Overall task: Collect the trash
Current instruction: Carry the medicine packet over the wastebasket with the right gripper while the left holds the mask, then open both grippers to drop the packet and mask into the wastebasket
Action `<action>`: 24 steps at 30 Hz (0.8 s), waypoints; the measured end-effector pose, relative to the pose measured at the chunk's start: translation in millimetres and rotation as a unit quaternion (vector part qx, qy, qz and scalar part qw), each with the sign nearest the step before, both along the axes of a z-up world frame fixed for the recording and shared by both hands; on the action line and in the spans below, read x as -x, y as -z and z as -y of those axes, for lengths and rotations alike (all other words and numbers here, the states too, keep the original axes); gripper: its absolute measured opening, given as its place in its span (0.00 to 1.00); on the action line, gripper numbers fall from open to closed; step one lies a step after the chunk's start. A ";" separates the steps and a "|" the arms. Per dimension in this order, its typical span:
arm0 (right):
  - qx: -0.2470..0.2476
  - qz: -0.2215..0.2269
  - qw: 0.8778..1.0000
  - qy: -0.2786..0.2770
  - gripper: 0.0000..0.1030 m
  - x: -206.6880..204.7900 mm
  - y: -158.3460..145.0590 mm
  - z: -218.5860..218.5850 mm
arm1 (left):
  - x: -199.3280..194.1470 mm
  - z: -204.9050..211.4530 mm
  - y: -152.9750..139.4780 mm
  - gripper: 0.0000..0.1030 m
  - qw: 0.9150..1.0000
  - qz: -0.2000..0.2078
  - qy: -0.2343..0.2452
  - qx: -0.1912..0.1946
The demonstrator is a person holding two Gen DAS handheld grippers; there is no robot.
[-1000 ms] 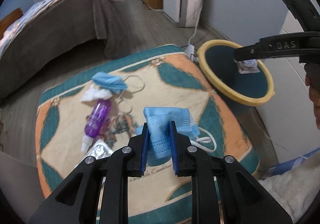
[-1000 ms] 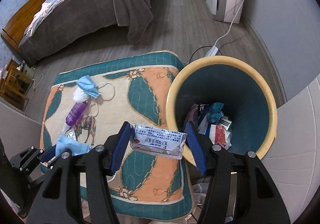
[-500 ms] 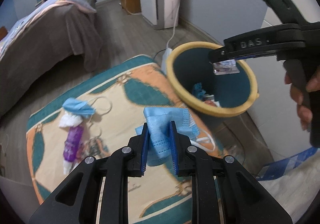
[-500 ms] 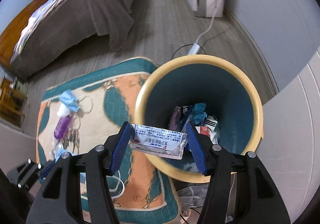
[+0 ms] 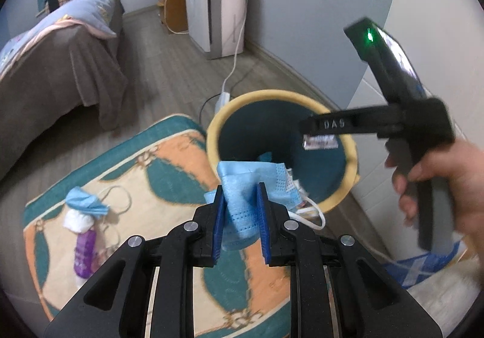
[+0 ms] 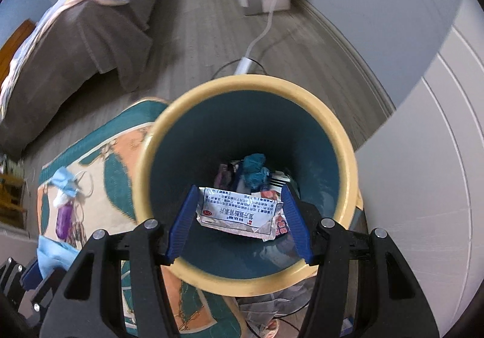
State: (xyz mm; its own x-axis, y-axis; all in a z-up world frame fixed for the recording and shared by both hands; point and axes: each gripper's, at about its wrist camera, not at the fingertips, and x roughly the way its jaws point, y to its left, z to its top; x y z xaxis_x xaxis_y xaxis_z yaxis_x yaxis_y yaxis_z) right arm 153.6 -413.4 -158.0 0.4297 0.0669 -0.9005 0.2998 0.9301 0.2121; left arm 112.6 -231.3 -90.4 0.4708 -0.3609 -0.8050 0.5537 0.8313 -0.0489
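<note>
Both tools are loaded. Clamped between the blue pads of the right tool [image 6: 240, 217] is a silver medicine sachet [image 6: 239, 212], held over the open mouth of the yellow-rimmed bin [image 6: 169, 259], well inside its rim. Pinched in the narrow gap of the left tool [image 5: 240, 217] is a blue face mask [image 5: 246, 186], its white ear loop dangling; it sits over the corner of the patterned rug [image 5: 169, 162] nearest the bin, just short of the rim.

Some trash already lies at the bottom of the bin: a teal crumpled wad [image 6: 255, 171] and a few wrappers. Neither held piece has been let go yet, so two drops appear to be pending, the sachet likely first.

More remains at the rug's far edge: a second mask [image 5: 86, 200], a white tissue wad [image 5: 77, 221] and a purple bottle [image 5: 84, 253] lying close together. By this reckoning the task is roughly midway.
</note>
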 end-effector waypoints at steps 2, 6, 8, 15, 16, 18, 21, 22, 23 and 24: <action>-0.009 -0.001 1.000 0.017 0.55 1.5 3.7 9.0 | -5.4 6.5 -0.2 0.21 1.000 -0.001 0.002 0.001; -0.012 0.004 0.999 0.044 0.55 3.3 2.1 17.2 | -17.6 20.3 9.0 0.21 1.000 -0.014 0.007 -0.002; -0.012 0.007 0.999 0.047 0.55 2.8 0.9 17.0 | -20.2 28.4 15.8 0.21 1.000 -0.019 0.015 -0.014; -0.001 0.009 0.999 0.043 0.55 -0.5 0.5 12.8 | -32.9 44.0 36.7 0.21 0.999 -0.041 0.011 -0.014; -0.001 0.010 0.999 0.046 0.55 -0.4 0.3 13.9 | -36.0 45.9 39.9 0.21 0.999 -0.044 0.008 -0.015; 0.001 0.011 0.999 0.049 0.55 -1.1 1.0 14.9 | -40.2 47.4 41.9 0.21 0.999 -0.045 0.004 -0.015; 0.007 0.010 0.999 0.050 0.55 -2.4 1.4 15.4 | -48.4 47.8 39.4 0.21 0.999 -0.036 -0.007 -0.012; 0.006 0.012 0.999 0.052 0.55 -2.3 0.7 15.8 | -51.1 48.5 37.0 0.21 1.000 -0.027 -0.009 -0.012; 0.005 0.016 0.998 0.054 0.55 -2.2 -0.6 16.4 | -52.5 49.5 35.2 0.22 1.000 -0.022 -0.009 -0.012; 0.006 0.021 0.998 0.057 0.55 -1.8 -2.3 17.1 | -54.0 50.6 33.8 0.23 1.000 -0.018 -0.009 -0.012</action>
State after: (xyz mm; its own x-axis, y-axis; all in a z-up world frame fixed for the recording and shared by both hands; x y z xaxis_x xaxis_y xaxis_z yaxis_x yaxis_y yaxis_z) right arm 155.4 -430.5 -155.6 0.4718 0.0057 -0.8817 0.3945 0.8929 0.2169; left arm 166.6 -281.8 -124.2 0.4473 -0.3329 -0.8301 0.5377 0.8418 -0.0479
